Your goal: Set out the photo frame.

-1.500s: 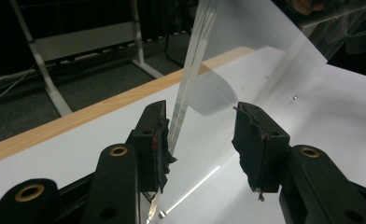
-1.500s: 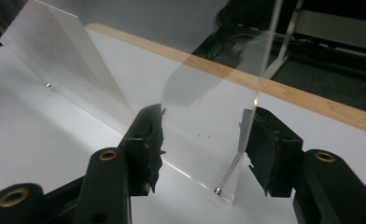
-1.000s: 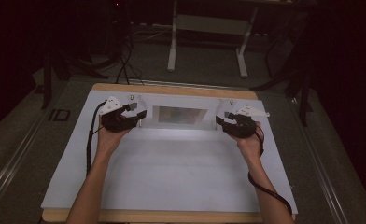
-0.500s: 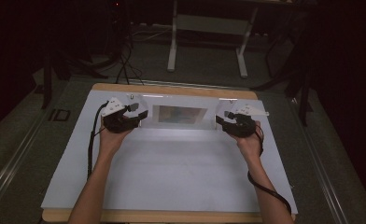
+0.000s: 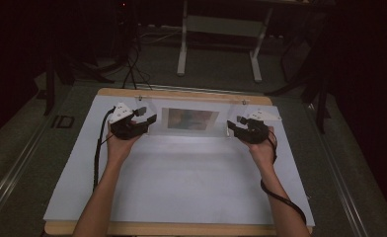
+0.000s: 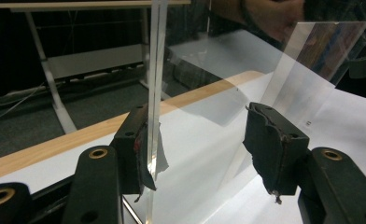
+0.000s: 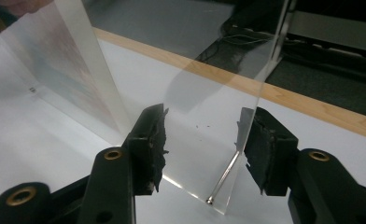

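Two open sets of jaws, left gripper [image 5: 151, 120] and right gripper [image 5: 229, 126], each straddle an end edge of the upright clear acrylic frame [image 5: 190, 119] without clamping; stiff, slick and scratch-prone, it wants gripping low on those edges.

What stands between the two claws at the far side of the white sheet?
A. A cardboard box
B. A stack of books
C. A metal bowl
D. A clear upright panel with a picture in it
D: the clear upright panel stands on the white sheet, with the left claw and right claw at its two ends.
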`<state>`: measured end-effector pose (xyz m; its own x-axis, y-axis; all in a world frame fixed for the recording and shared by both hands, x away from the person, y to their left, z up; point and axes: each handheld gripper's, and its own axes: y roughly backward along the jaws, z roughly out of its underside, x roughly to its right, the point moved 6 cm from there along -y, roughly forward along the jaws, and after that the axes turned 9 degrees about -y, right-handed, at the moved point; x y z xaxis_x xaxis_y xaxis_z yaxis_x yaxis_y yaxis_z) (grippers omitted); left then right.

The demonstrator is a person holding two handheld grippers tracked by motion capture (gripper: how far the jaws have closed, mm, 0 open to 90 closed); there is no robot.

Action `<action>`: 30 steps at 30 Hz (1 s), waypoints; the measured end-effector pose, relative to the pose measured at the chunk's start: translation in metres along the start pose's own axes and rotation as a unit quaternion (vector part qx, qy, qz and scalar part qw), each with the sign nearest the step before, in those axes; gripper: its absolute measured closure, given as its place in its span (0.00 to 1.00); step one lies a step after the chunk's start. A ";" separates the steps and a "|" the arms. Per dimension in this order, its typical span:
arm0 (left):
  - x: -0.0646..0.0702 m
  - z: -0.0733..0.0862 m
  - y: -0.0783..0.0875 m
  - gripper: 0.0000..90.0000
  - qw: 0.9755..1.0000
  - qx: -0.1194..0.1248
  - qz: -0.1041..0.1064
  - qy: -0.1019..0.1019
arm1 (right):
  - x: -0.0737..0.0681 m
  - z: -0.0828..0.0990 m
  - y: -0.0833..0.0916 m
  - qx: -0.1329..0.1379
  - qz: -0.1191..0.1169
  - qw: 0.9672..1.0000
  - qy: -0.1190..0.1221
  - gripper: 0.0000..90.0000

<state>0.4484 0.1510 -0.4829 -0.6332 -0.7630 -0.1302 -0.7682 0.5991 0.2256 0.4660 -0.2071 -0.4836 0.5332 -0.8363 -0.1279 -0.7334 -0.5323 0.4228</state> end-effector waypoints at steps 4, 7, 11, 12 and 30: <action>-0.003 -0.001 -0.004 0.49 1.000 -0.003 -0.010 0.003 | 0.000 -0.002 -0.005 0.000 0.018 1.000 0.016 0.56; -0.005 -0.002 -0.007 0.49 1.000 -0.005 -0.016 0.009 | 0.001 -0.004 -0.008 0.001 0.023 1.000 0.017 0.56; -0.004 -0.004 -0.008 0.49 1.000 -0.011 -0.022 0.014 | 0.002 -0.006 -0.010 0.001 0.024 1.000 0.011 0.56; -0.004 -0.004 -0.007 0.49 1.000 -0.013 -0.023 0.013 | 0.003 -0.006 -0.011 0.001 0.024 1.000 0.009 0.56; 0.016 -0.013 0.014 0.50 0.998 -0.040 -0.018 0.051 | -0.009 -0.002 0.015 -0.014 0.012 1.000 -0.020 0.54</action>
<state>0.4284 0.1437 -0.4688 -0.5896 -0.8066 -0.0423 -0.7776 0.5526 0.2998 0.4513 -0.2070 -0.4743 0.4973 -0.8541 -0.1522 -0.7337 -0.5077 0.4516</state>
